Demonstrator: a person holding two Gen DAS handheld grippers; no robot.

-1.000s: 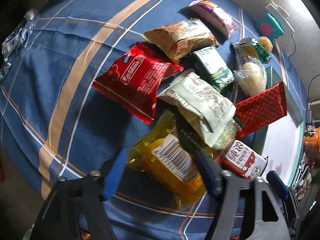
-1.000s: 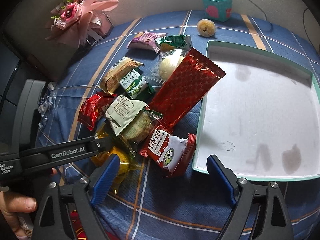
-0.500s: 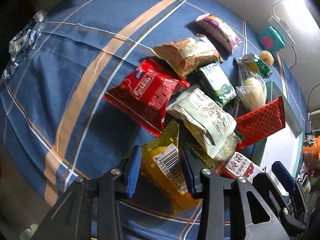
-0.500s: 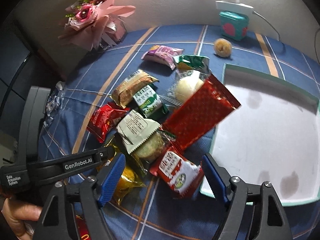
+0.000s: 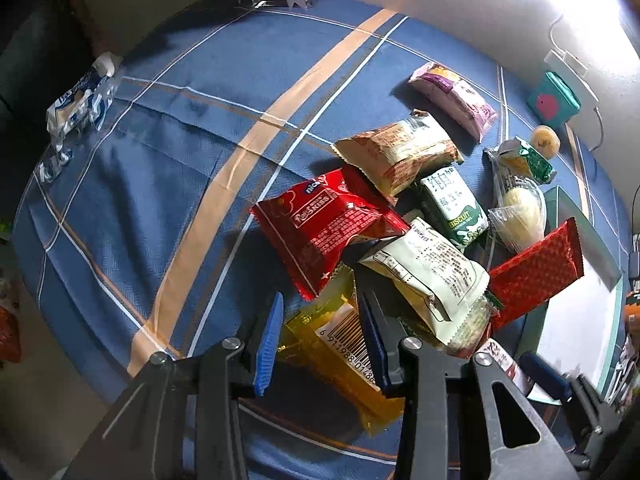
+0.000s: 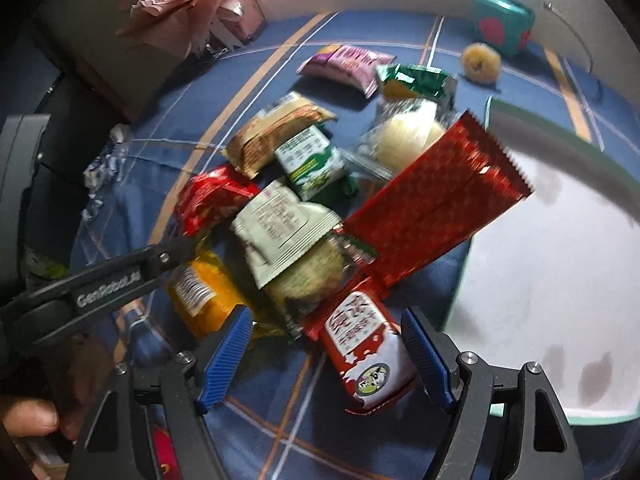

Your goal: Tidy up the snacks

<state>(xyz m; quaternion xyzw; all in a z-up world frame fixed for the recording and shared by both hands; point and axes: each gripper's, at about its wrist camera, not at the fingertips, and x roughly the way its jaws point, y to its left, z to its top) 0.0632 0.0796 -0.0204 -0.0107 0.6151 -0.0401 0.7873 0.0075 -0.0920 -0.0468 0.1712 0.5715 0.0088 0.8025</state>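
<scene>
You are at the pick-up step: your left gripper [image 5: 320, 344], pointing steeply down at the near edge of the snack pile, has the yellow crinkled plastic packet with a white barcode label [image 5: 344, 344] between its blue ribbed pads; the jaws are easing slightly apart, yet the pads appear pressed on the wrapper's flanks. The packet lies at the pile's near corner on the blue plaid tablecloth [image 5: 160, 184], partly under the pale green-white sachet printed with small text [image 5: 432, 272] and beside the glossy red foil pouch [image 5: 328, 224]. Your right gripper [image 6: 328, 360] is tilted downward and straddles the red-and-white milk-candy packet with a cartoon cow [image 6: 360, 352]; its jaws stand wide, clear of the wrapper on both sides, so nothing is grasped there. The long red diamond-patterned foil bar [image 6: 432, 204] leans onto the rim of the shallow white tray with a mint-green border [image 6: 496, 116], which holds no snacks. The next move likely calls for lifting the yellow packet free without dragging the sachet, then carrying it across to the tray.
</scene>
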